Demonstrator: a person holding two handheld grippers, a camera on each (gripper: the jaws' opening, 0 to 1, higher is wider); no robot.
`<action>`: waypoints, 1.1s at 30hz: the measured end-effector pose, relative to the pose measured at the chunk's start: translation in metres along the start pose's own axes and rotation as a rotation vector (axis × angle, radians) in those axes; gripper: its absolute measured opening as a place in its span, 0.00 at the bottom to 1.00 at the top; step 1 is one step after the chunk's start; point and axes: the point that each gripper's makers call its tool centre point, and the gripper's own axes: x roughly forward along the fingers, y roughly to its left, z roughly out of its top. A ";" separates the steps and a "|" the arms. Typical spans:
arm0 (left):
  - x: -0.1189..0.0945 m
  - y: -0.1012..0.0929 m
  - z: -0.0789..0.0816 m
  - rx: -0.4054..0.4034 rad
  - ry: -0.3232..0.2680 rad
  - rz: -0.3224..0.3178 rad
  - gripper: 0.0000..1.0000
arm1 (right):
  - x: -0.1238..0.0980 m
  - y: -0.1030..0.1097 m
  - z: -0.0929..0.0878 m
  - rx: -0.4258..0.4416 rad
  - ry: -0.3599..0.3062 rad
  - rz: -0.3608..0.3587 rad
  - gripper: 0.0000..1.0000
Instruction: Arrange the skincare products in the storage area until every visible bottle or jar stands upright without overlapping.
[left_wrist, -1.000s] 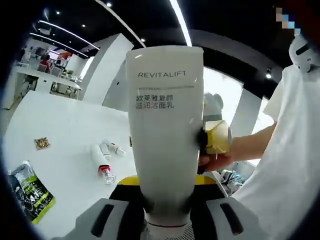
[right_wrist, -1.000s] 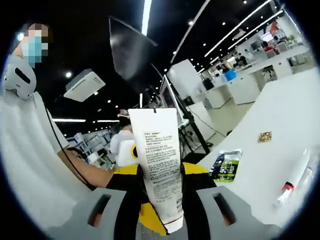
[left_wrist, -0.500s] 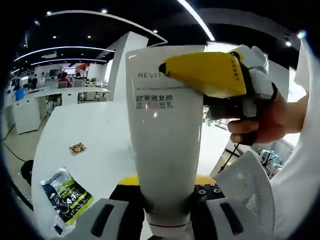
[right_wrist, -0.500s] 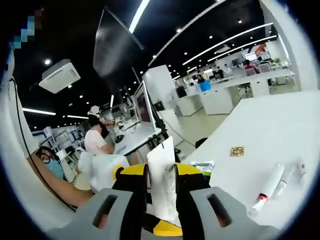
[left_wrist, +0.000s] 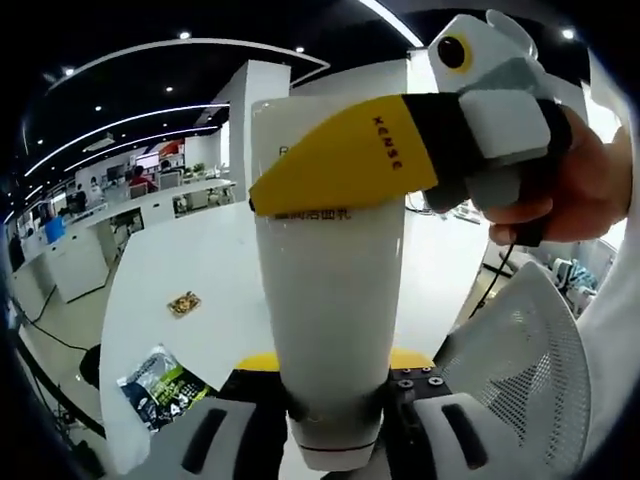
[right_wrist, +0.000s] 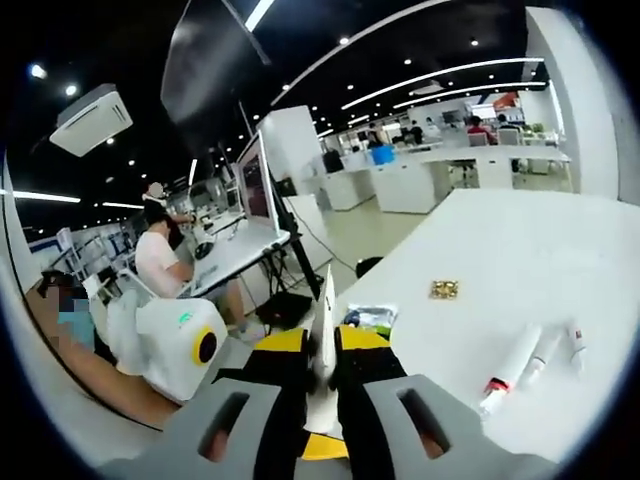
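White desk (right_wrist: 520, 260) is seen in an open-plan office under ceiling strip lights. On it lie a red-capped tube (right_wrist: 510, 368), two smaller tubes (right_wrist: 560, 342) beside it, a small gold packet (right_wrist: 444, 289) and a green-black sachet (left_wrist: 160, 385). The white cleanser tube (left_wrist: 330, 300) is held off the desk, clamped cap-end by the left gripper (left_wrist: 330, 440) and pinched at its flat end by the right gripper (right_wrist: 320, 400).

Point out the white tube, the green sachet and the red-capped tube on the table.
white tube (left_wrist: 330, 330), left gripper view, mid body.
green sachet (left_wrist: 160, 385), left gripper view, its printed front.
red-capped tube (right_wrist: 512, 368), right gripper view, white barrel.
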 end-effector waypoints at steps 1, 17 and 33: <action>0.000 0.001 0.001 0.005 -0.003 0.006 0.36 | 0.001 0.001 0.001 -0.002 -0.001 0.007 0.07; -0.002 -0.010 0.010 0.036 -0.058 -0.044 0.40 | -0.004 0.026 0.002 -0.115 0.082 0.257 0.05; -0.004 -0.040 0.007 0.083 -0.049 -0.209 0.41 | -0.021 0.058 -0.006 -0.246 0.163 0.517 0.05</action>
